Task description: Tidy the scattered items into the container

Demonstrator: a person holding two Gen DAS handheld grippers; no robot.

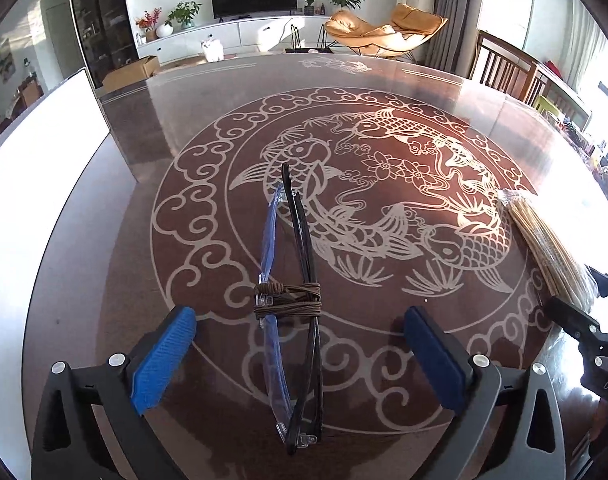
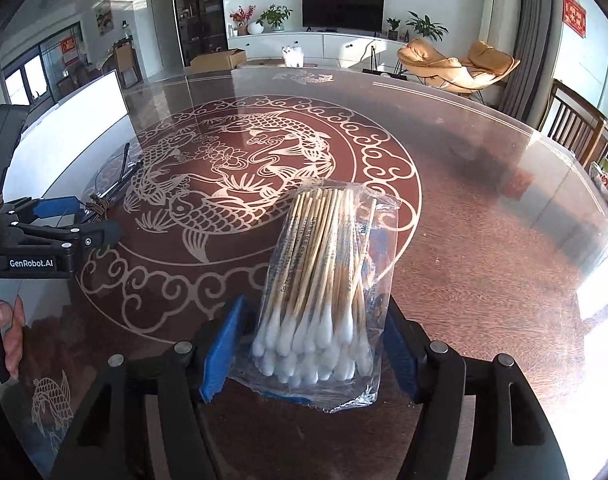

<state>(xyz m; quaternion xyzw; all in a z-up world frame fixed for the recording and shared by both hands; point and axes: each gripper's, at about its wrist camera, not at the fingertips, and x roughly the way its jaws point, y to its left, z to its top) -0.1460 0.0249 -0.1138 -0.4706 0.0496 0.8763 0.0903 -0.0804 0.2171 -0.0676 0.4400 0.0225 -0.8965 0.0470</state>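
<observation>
Folded glasses (image 1: 294,308) with a black frame, clear blue-tinted lenses and a brown cord wound round them lie on the dark table. My left gripper (image 1: 300,344) is open, one blue pad on each side of the glasses, not touching them. A clear bag of wooden cotton swabs (image 2: 324,284) sits between the pads of my right gripper (image 2: 316,352), which is shut on the bag's swab-tip end. The bag also shows in the left wrist view (image 1: 544,248), the glasses in the right wrist view (image 2: 112,192). The white container (image 1: 44,184) stands at the table's left.
The table (image 2: 484,240) is dark wood under glass with a pale fish pattern. Wooden chairs (image 2: 576,128) stand at its right side. The left gripper (image 2: 60,224) shows at the left of the right wrist view. A cat (image 2: 293,55) sits on the floor beyond.
</observation>
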